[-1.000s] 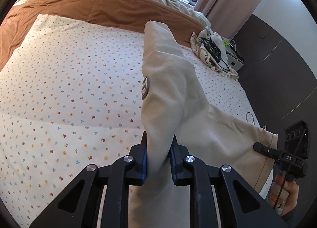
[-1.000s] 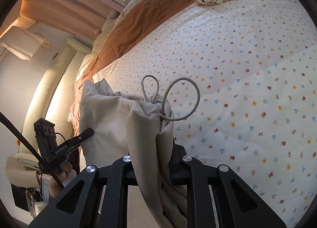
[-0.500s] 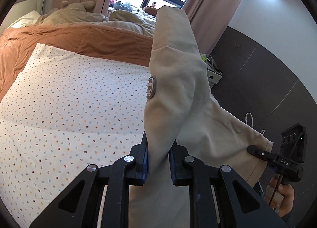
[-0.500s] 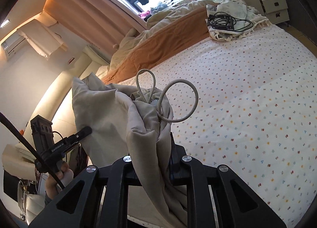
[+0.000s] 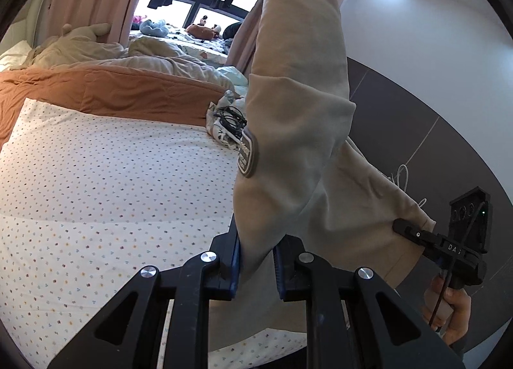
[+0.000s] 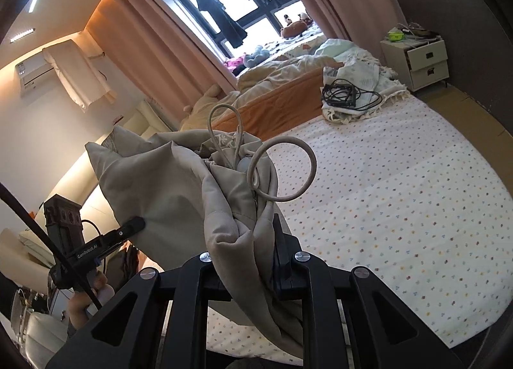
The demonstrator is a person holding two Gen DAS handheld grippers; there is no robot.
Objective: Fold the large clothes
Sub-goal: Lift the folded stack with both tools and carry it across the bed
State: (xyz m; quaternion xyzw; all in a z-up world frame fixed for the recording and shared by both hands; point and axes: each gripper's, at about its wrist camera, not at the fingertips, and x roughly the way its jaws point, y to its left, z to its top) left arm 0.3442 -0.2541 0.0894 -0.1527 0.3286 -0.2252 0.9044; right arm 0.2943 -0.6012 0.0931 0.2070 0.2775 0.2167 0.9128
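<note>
The left gripper (image 5: pixel 256 261) is clamped on a fold of a beige garment (image 5: pixel 298 131), its blue-padded fingers (image 5: pixel 235 260) pressed against the cloth on both sides. The fabric rises from the jaws in a tall bunched column, above the bed (image 5: pixel 105 183), and carries a small oval grey patch (image 5: pixel 247 154) on its left edge. From that column the cloth stretches down to the right, where the right gripper (image 5: pixel 404 227) pinches its far edge, held by the person's hand (image 5: pixel 449 311). In the right wrist view the right gripper (image 6: pixel 251 252) is likewise closed on a thick gather of the same beige garment (image 6: pixel 179 195), with two loops of light drawstring cord (image 6: pixel 282 173) standing up out of the bunch. To the left, the left gripper (image 6: pixel 128 229) grips the other side of the cloth. The bed is covered with a white sheet (image 6: pixel 384 192) printed with small coloured dots, with an orange-brown blanket (image 5: pixel 105 93) lying further back. A tangle of black cables (image 6: pixel 348 98) rests on a patterned cloth near the bed's far side. A cream nightstand (image 6: pixel 420 61) stands beyond it, and pink curtains (image 6: pixel 166 57) frame the window (image 6: pixel 243 6).
</note>
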